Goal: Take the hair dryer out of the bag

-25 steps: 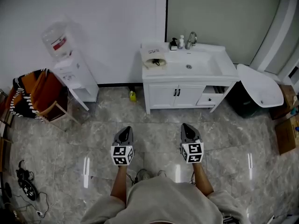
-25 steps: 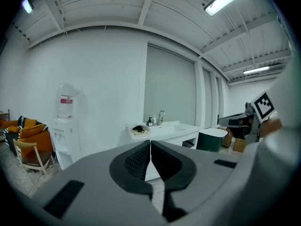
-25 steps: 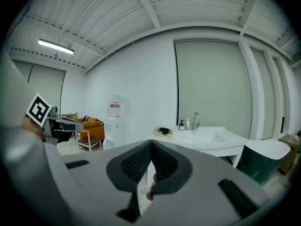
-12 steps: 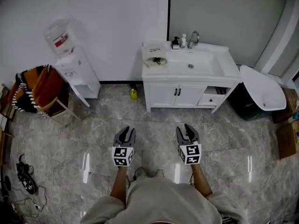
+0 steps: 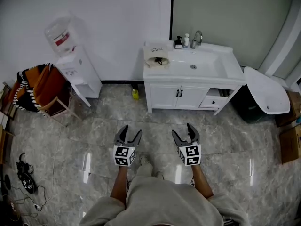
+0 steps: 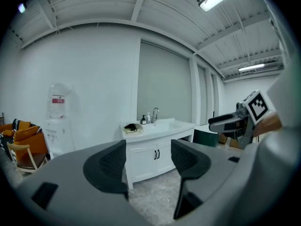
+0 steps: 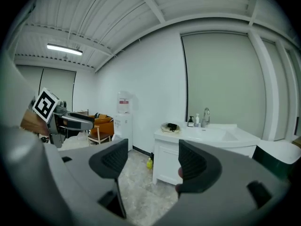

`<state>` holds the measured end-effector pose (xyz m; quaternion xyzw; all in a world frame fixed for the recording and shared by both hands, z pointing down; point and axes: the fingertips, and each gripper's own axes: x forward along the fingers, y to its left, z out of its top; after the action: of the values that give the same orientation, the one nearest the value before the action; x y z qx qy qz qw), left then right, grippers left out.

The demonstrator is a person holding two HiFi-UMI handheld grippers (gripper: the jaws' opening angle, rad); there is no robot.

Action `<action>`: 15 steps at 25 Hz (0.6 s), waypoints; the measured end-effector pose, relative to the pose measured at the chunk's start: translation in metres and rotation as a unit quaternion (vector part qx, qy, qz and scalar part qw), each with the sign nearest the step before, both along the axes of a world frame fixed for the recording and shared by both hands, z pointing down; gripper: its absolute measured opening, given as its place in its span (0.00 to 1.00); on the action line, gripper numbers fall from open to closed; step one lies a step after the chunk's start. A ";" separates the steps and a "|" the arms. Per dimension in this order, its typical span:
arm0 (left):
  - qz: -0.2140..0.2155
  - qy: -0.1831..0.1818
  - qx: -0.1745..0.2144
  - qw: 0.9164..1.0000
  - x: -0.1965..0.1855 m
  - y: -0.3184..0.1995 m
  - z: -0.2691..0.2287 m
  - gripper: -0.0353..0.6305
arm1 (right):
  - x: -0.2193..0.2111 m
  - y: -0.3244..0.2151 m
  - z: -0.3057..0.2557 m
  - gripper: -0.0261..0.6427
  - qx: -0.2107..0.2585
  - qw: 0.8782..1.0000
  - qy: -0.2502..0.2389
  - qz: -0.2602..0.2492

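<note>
A cream bag [image 5: 157, 58] with a dark hair dryer in its mouth lies on the left end of the white vanity [image 5: 225, 77], beside the sink basin. The bag also shows small in the left gripper view [image 6: 132, 127] and the right gripper view [image 7: 170, 126]. Both grippers hang over the marble floor, well short of the vanity. My left gripper [image 5: 130, 131] [image 6: 148, 160] has its jaws opening wide with nothing between them. My right gripper [image 5: 182, 130] [image 7: 147, 161] also has its jaws opening, and only the floor shows between them.
A water dispenser [image 5: 71, 62] stands by the left wall next to a chair [image 5: 41, 92] draped in orange and black cloth. A yellow bottle [image 5: 135, 94] sits on the floor by the vanity. A dark bin with a white lid [image 5: 266, 90] and cardboard boxes [image 5: 289, 144] are to the right. Cables [image 5: 23, 181] lie at the left.
Both grippers went from shut to wide open. The hands shifted slightly toward each other over the floor.
</note>
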<state>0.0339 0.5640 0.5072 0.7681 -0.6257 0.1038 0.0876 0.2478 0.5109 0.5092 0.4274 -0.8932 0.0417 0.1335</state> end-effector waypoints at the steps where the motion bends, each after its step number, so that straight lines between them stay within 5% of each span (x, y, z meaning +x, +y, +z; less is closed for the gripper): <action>1: 0.001 0.002 0.001 1.000 0.000 -0.004 0.000 0.47 | -0.001 -0.003 -0.001 0.52 0.002 1.000 -0.002 0.001; 15: 0.021 0.018 -0.003 1.000 -0.030 -0.109 0.025 0.47 | -0.037 -0.101 0.012 0.51 0.009 1.000 0.008 0.018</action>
<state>0.0034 0.4550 0.5319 0.7827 -0.6073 0.0935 0.0995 0.2106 0.4101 0.5208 0.4450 -0.8845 0.0328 0.1361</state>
